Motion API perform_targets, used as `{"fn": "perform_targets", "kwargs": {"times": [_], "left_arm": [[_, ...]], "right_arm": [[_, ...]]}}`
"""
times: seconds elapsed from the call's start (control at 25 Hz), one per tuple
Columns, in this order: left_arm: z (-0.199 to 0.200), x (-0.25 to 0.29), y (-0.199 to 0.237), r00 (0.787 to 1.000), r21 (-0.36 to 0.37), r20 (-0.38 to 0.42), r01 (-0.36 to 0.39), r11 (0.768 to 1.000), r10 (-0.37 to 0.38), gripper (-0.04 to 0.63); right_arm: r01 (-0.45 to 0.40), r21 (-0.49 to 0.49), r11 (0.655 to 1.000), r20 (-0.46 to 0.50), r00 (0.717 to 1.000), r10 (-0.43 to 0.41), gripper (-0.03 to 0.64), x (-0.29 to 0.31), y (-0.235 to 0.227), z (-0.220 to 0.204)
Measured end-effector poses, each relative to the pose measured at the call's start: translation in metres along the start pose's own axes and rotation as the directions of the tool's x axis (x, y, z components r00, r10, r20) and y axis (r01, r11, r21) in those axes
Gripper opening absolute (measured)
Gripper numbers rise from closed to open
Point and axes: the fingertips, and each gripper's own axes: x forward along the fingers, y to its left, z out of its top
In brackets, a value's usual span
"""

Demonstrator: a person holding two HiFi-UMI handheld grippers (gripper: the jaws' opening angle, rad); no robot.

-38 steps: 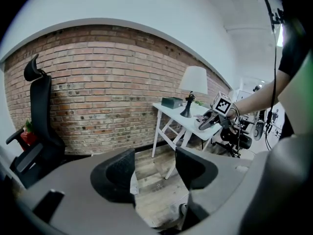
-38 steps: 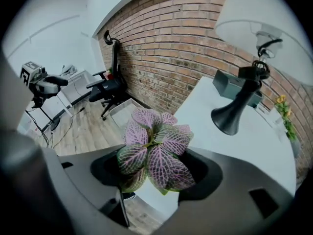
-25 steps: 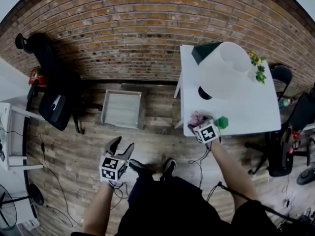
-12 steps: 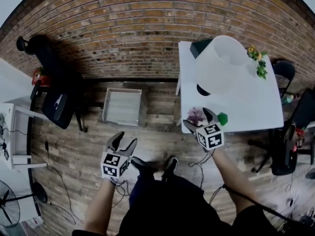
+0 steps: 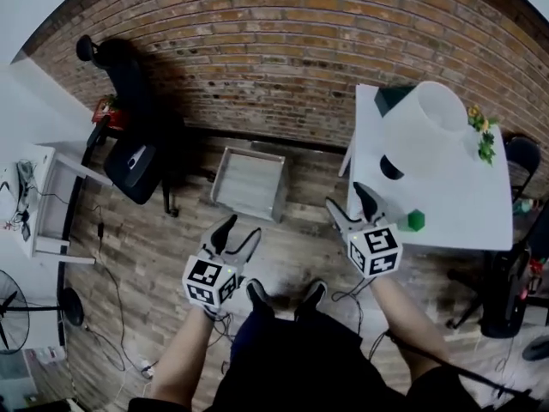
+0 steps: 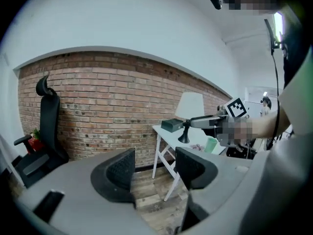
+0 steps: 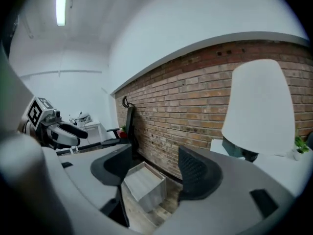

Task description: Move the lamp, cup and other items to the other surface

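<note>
Both tongs are empty: the left tongs [image 5: 241,230] hang spread over the floor, and the right tongs [image 5: 347,200], at the near edge of the white tabletop [image 5: 463,221], are closing on nothing. The lamp [image 5: 433,136] and green cup [image 5: 415,221] stand on that tabletop. For the lamp, I would spread the right pair wide, grip the stem under the shade, and carry it upright.

Office-like workroom or studio. Bare brick wall [image 5: 283,50], wood-plank floor [image 5: 150,247], plain white walls and ceiling elsewhere. Black office chair [image 5: 129,148] against brick; another dark chair [image 5: 502,286] at right. White table [image 5: 472,221] carries lamp [image 5: 433,136]; cluttered white desk [image 5: 43,221] at left. Floor fan [image 5: 10,320] nearby. Tube light [image 7: 61,4] on ceiling.
</note>
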Motion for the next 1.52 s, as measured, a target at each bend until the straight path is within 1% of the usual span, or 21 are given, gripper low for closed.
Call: {"fn": "perform_targets", "kwargs": {"times": [0.04,0.12,0.2,0.28,0.4,0.56,0.68,0.76,0.96,1.16,1.32,1.4,1.52], "left_arm": [[0.008,-0.008,0.006,1.000,0.009,0.021,-0.020,1.000,0.020,0.253],[0.024,-0.025,0.020,0.995,0.037,0.062,-0.085,0.996,0.083,0.233],[0.039,-0.042,0.032,0.986,0.037,0.106,-0.130,0.991,0.125,0.212],[0.054,-0.061,0.045,0.979,0.025,0.149,-0.144,0.989,0.138,0.196],[0.077,-0.090,0.071,0.964,0.033,0.208,-0.175,0.984,0.165,0.181],[0.111,-0.127,0.102,0.939,0.038,0.278,-0.221,0.975,0.202,0.161],[0.140,-0.150,0.110,0.919,0.043,0.341,-0.227,0.973,0.200,0.138],[0.154,-0.161,0.109,0.909,0.064,0.372,-0.229,0.971,0.190,0.121],[0.171,-0.178,0.106,0.897,0.111,0.406,-0.239,0.965,0.175,0.098],[0.177,-0.185,0.103,0.892,0.118,0.422,-0.230,0.966,0.160,0.084],[0.180,-0.189,0.105,0.886,0.130,0.437,-0.232,0.964,0.155,0.083],[0.181,-0.192,0.110,0.881,0.126,0.446,-0.236,0.963,0.158,0.083],[0.182,-0.194,0.119,0.879,0.109,0.446,-0.241,0.964,0.170,0.083]], "right_arm": [[-0.009,-0.006,1.000,0.024,1.000,0.009,0.293,0.002,0.013,0.011],[-0.026,-0.019,0.999,0.071,0.997,0.027,0.261,0.005,0.039,0.030],[-0.033,-0.032,0.999,0.101,0.994,0.036,0.240,0.008,0.066,0.047],[-0.042,-0.050,0.998,0.136,0.990,0.048,0.220,0.012,0.092,0.064],[-0.052,-0.067,0.996,0.163,0.985,0.063,0.204,0.018,0.127,0.094],[-0.062,-0.134,0.989,0.257,0.962,0.095,0.187,0.022,0.165,0.136],[-0.060,-0.160,0.985,0.298,0.949,0.106,0.176,0.020,0.186,0.159],[-0.055,-0.165,0.985,0.316,0.943,0.106,0.164,0.016,0.195,0.169],[-0.020,-0.202,0.979,0.363,0.927,0.094,0.128,0.007,0.209,0.191],[0.016,-0.213,0.977,0.389,0.919,0.070,0.076,-0.003,0.209,0.201],[0.035,-0.209,0.977,0.387,0.921,0.050,0.033,-0.005,0.210,0.202],[0.033,-0.224,0.974,0.400,0.915,0.061,0.008,-0.004,0.213,0.205],[0.011,-0.245,0.969,0.399,0.913,0.090,0.006,0.000,0.220,0.207]]}}
